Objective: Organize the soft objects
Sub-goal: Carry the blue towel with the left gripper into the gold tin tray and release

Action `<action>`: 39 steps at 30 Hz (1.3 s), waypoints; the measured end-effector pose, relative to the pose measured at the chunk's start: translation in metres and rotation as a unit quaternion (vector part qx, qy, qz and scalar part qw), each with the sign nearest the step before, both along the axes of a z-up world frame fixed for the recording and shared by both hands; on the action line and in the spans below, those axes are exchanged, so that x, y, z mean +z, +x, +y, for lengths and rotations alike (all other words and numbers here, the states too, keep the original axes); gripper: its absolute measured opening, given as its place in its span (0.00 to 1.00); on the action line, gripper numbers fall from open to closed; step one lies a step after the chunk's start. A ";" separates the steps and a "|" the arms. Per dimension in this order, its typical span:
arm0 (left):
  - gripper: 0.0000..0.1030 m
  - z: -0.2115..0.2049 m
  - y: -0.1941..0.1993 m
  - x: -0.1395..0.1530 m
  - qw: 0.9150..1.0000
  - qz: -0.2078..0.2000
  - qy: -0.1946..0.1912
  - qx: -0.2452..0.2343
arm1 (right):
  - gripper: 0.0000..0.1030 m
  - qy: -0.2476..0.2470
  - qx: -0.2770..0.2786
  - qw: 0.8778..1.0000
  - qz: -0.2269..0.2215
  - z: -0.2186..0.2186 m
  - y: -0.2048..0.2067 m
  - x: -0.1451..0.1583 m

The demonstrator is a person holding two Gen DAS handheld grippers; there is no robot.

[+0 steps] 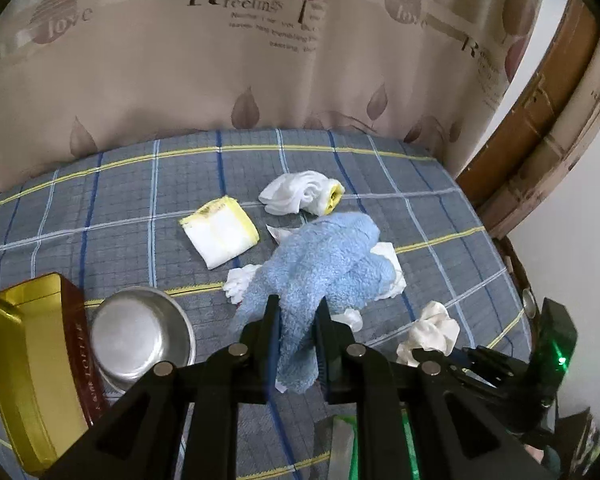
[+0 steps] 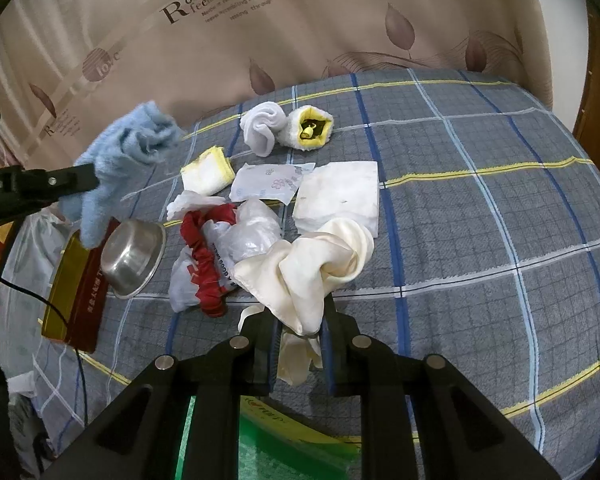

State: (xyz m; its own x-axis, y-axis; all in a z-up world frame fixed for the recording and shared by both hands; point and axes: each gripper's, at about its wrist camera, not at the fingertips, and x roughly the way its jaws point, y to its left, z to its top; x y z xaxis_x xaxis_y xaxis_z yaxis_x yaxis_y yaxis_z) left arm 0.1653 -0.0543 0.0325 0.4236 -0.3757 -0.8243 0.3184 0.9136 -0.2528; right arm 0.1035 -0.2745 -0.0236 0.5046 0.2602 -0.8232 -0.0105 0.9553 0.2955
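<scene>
My left gripper [image 1: 296, 312] is shut on a fluffy blue towel [image 1: 324, 264] and holds it up above the bed; the towel also shows in the right wrist view [image 2: 112, 160], gripped by the left gripper [image 2: 88, 180]. My right gripper [image 2: 300, 320] is shut on a cream silky cloth [image 2: 312, 268], lifted a little over the bed. On the plaid bedspread [image 2: 480, 220] lie a folded white-and-yellow cloth [image 1: 220, 236], a white sock beside a yellow-rimmed roll [image 2: 288, 128], a white folded napkin [image 2: 340, 196] and a red-and-clear plastic bag [image 2: 220, 252].
A steel bowl [image 2: 134, 256] and a gold-and-maroon tin [image 2: 76, 300] sit at the bed's left. A flowered tissue pack [image 2: 268, 182] lies mid-bed. A curtain [image 1: 260, 60] hangs behind. A wooden frame [image 1: 540, 120] stands at right. A green packet [image 2: 284, 452] lies below my right gripper.
</scene>
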 end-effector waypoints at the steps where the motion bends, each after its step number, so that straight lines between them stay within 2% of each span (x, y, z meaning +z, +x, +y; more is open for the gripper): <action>1: 0.15 0.001 0.000 0.001 1.000 0.004 -0.005 0.000 | 0.16 0.000 -0.002 1.000 0.000 0.000 0.000 0.001; 9: 0.15 0.023 -0.004 0.016 0.999 -0.016 0.015 0.026 | 0.16 0.000 0.000 1.000 -0.007 -0.001 -0.001 0.004; 16: 0.15 0.081 -0.003 0.020 0.995 -0.024 0.053 0.080 | 0.16 -0.001 -0.006 1.000 -0.013 -0.001 -0.002 0.006; 21: 0.15 0.141 -0.002 0.013 0.986 -0.019 0.087 0.139 | 0.16 -0.003 -0.005 1.000 -0.012 -0.001 -0.002 0.006; 29: 0.15 0.231 0.001 -0.024 0.966 0.013 0.137 0.220 | 0.16 -0.018 -0.005 1.000 -0.015 0.003 -0.002 0.005; 33: 0.15 0.262 0.000 -0.044 0.958 0.029 0.143 0.245 | 0.16 -0.025 -0.008 1.000 -0.017 0.002 -0.002 0.006; 39: 0.15 0.278 0.004 -0.070 0.949 0.045 0.166 0.265 | 0.16 -0.035 -0.014 0.999 -0.022 0.003 -0.002 0.009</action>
